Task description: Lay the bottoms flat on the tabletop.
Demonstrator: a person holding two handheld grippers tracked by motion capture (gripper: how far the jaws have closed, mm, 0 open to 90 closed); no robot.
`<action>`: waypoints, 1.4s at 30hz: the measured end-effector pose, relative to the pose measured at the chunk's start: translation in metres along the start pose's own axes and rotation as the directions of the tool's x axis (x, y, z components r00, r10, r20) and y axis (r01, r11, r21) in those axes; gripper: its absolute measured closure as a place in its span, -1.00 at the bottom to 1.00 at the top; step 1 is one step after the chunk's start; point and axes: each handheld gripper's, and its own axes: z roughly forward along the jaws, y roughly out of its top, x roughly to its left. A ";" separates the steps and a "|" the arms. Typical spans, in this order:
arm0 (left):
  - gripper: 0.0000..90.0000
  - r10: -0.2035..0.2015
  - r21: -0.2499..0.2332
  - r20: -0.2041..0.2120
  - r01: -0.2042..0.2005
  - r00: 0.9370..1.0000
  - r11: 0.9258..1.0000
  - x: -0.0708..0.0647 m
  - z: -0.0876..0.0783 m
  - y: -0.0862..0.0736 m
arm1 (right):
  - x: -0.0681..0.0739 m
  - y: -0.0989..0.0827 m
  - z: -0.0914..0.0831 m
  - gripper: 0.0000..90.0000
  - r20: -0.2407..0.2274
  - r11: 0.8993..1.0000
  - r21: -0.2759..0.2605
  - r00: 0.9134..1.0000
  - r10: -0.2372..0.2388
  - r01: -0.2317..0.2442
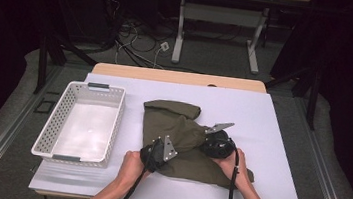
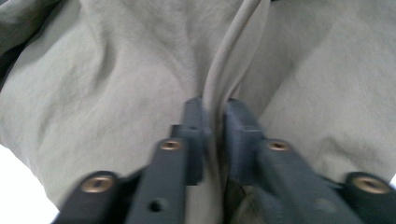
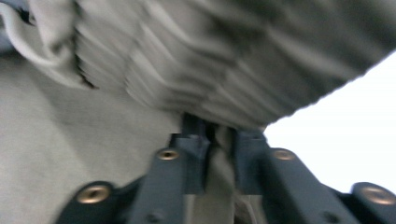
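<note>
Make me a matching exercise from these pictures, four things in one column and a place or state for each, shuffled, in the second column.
Things:
1. white basket
2. olive garment
3. left gripper
4. right gripper

Places or states:
A. jaws pinching a raised fold of plain cloth
B. spread at the middle of the table
C. jaws pinching cloth under a ribbed edge
D. standing empty on the table's left side

Pairs: 1-D, 2-B, 3-A, 4-C
</note>
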 end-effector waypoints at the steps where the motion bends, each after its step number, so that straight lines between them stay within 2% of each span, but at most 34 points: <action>1: 0.87 -0.002 0.000 0.002 0.002 1.000 1.000 0.001 -0.001 -0.001 | 0.000 0.000 -0.001 0.85 -0.004 1.000 0.017 1.000 0.001 -0.001; 2: 0.89 -0.009 -0.004 0.005 0.009 1.000 1.000 0.003 -0.003 -0.002 | 0.001 0.000 0.000 0.89 0.000 1.000 0.002 1.000 0.011 -0.011; 4: 0.91 -0.021 -0.013 0.003 0.021 1.000 1.000 0.005 -0.006 -0.003 | 0.002 0.001 -0.003 0.92 0.005 1.000 0.017 1.000 -0.004 0.004; 5: 0.91 -0.030 -0.018 0.002 0.030 1.000 0.999 0.007 -0.008 -0.004 | 0.004 0.000 -0.003 0.92 0.006 1.000 -0.007 1.000 0.009 -0.009; 6: 0.92 -0.035 -0.016 0.003 0.035 0.999 0.999 0.008 -0.009 -0.004 | 0.003 0.002 -0.007 0.92 0.006 1.000 0.015 1.000 0.003 -0.003; 10: 0.92 -0.050 -0.035 -0.004 0.050 0.999 0.998 0.011 -0.014 -0.006 | 0.003 0.002 -0.014 0.93 0.007 1.000 0.014 1.000 0.005 -0.005; 12: 0.97 -0.054 -0.043 -0.014 0.053 0.998 0.998 0.013 -0.016 -0.007 | 0.003 0.001 -0.016 0.93 0.011 1.000 -0.008 1.000 0.010 -0.010; 13: 0.97 -0.061 -0.048 -0.018 0.060 0.998 0.997 0.015 -0.018 -0.007 | 0.003 0.001 -0.019 0.93 0.015 1.000 0.018 1.000 0.011 -0.011; 14: 0.97 -0.068 -0.049 -0.018 0.067 0.998 0.997 0.016 -0.020 -0.008 | 0.002 0.000 -0.021 0.93 0.023 1.000 0.014 1.000 0.015 -0.015; 15: 0.97 -0.084 -0.059 -0.021 0.083 0.996 0.995 0.018 -0.021 -0.009 | -0.001 -0.001 -0.024 0.93 0.017 0.999 0.038 1.000 0.000 -0.001; 17: 0.97 -0.087 -0.054 -0.026 0.086 0.996 0.995 0.020 -0.023 -0.010 | -0.002 -0.003 -0.028 0.93 0.020 0.999 0.045 1.000 0.019 -0.019; 18: 0.97 -0.085 -0.048 -0.027 0.084 0.996 0.995 0.021 -0.024 -0.010 | -0.003 -0.004 -0.029 0.93 0.019 0.998 0.057 1.000 0.008 -0.009; 19: 0.97 -0.087 -0.049 -0.031 0.085 0.996 0.995 0.022 -0.024 -0.011 | -0.002 -0.004 -0.032 0.93 0.010 0.997 0.070 1.000 0.028 -0.029; 22: 0.97 -0.093 -0.040 -0.023 0.092 0.995 0.995 0.024 -0.023 -0.012 | -0.002 -0.005 -0.029 0.90 0.016 0.996 0.093 1.000 0.012 -0.013; 23: 0.97 -0.094 -0.039 -0.022 0.093 0.995 0.995 0.024 -0.022 -0.012 | 0.000 -0.005 -0.027 0.85 0.022 0.995 0.095 1.000 0.010 -0.012; 25: 0.93 -0.082 -0.030 -0.020 0.081 0.996 0.996 0.022 -0.020 -0.011 | -0.003 -0.004 -0.024 0.61 0.014 0.996 0.088 1.000 -0.027 0.026; 28: 0.83 -0.071 -0.031 -0.020 0.071 0.997 0.997 0.019 -0.017 -0.009 | -0.003 -0.002 -0.025 0.33 0.025 0.999 0.043 1.000 -0.019 0.018; 30: 0.68 -0.063 -0.029 -0.018 0.063 0.998 0.998 0.017 -0.016 -0.007 | -0.004 0.001 -0.025 0.22 0.034 0.999 0.037 0.999 -0.036 0.035; 31: 0.63 -0.061 -0.024 -0.015 0.061 0.998 0.998 0.016 -0.016 -0.006 | -0.003 0.002 -0.023 0.19 0.036 0.999 0.021 0.999 -0.025 0.024; 33: 0.36 -0.058 -0.022 -0.027 0.057 0.998 0.998 0.013 -0.015 -0.003 | -0.004 0.003 -0.019 0.12 0.045 1.000 0.015 0.999 -0.028 0.027; 35: 0.08 -0.051 -0.025 -0.031 0.050 0.998 0.998 0.011 -0.015 0.000 | -0.006 0.004 -0.015 0.12 0.049 1.000 0.009 0.999 -0.020 0.019; 38: -0.08 -0.037 -0.029 -0.024 0.037 0.999 0.999 0.005 -0.011 0.003 | -0.008 0.004 -0.008 0.23 0.035 1.000 0.006 0.999 -0.002 0.002; 40: -0.06 -0.018 -0.022 -0.009 0.018 1.000 1.000 0.002 -0.008 0.004 | -0.010 0.003 -0.005 0.41 0.011 1.000 0.015 1.000 0.019 -0.019; 42: 0.19 -0.003 -0.019 -0.006 0.003 1.000 1.000 -0.001 -0.004 0.003 | -0.010 0.001 -0.004 0.59 0.011 1.000 0.014 1.000 0.015 -0.015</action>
